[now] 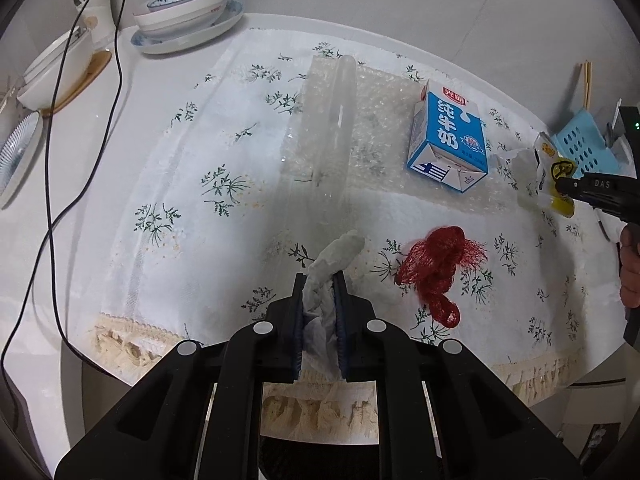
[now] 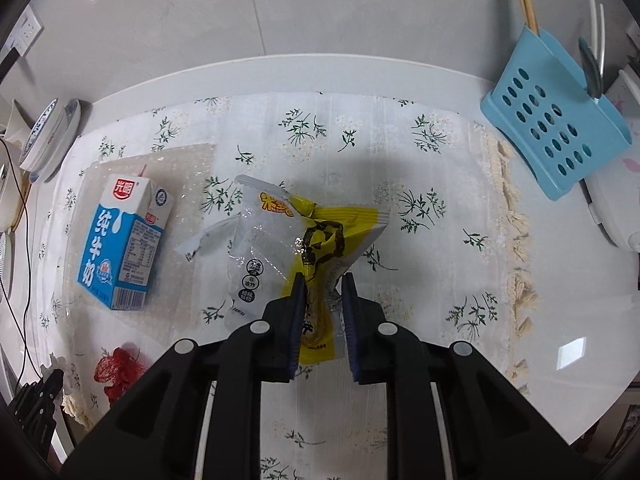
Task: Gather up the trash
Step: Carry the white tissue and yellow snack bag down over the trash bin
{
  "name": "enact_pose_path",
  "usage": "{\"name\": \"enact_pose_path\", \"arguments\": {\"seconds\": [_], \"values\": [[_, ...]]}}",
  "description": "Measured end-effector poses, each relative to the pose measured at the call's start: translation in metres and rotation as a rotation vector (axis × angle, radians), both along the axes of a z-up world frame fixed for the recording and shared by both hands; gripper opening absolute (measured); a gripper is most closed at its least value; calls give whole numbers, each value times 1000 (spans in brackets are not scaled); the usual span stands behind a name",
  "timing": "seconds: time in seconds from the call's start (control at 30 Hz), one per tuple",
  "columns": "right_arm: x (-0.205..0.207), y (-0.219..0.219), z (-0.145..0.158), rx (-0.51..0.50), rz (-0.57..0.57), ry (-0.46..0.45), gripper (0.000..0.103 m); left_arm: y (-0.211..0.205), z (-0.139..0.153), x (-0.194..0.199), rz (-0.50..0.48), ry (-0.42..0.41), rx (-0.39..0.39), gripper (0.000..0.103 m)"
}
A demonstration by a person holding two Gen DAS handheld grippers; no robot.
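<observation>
My left gripper [image 1: 320,280] is shut on a crumpled white tissue [image 1: 338,254], held above the flowered tablecloth [image 1: 180,184]. My right gripper [image 2: 322,280] is shut on a yellow and clear snack wrapper [image 2: 280,236], lifted off the cloth; in the left wrist view the same wrapper [image 1: 546,172] hangs from the right gripper [image 1: 560,184] at the far right. A blue and white milk carton [image 1: 448,140] lies on a sheet of bubble wrap [image 1: 372,120]. A red mesh net [image 1: 436,268] lies on the cloth to the right of the tissue. A clear plastic tube [image 1: 336,120] rests on the bubble wrap.
Stacked bowls and plates [image 1: 188,12] stand at the table's back left, with a black cable [image 1: 52,160] trailing past them. A blue perforated holder [image 2: 556,128] with chopsticks stands at the back right. The milk carton [image 2: 124,244] and red net [image 2: 118,372] lie left of the wrapper.
</observation>
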State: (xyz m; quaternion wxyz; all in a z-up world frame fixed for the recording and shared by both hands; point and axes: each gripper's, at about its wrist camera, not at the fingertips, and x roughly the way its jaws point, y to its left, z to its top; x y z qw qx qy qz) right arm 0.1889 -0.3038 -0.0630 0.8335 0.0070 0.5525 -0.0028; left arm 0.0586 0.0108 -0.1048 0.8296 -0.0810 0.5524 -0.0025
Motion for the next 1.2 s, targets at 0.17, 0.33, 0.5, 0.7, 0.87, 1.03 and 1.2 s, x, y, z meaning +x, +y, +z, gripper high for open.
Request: {"name": "enact_pose_path", "arguments": {"seconds": [0.17,0.33,0.5,0.7,0.87,1.03,1.2], "values": [[-18,-1,13,5,-8,-28,17,1,7,-8,-16,-13,-1,12],[-36,0,25,11,-20,-53,17,0,17,-16,-40,-28,0,12],[-59,4,35,25,-29,-74,17,-2,27,-24,-66,-45,2,12],[-97,10,47,37,-29,-106,17,-2,42,-42,-95,-71,-4,12],[-134,20,56,48,-23,-134,17,-1,52,-61,-120,-88,-6,12],[-169,31,61,59,-14,-155,16,-1,57,-80,-143,-97,-12,12],[-198,42,62,70,-3,-169,16,-2,59,-98,-162,-104,-18,12]]}}
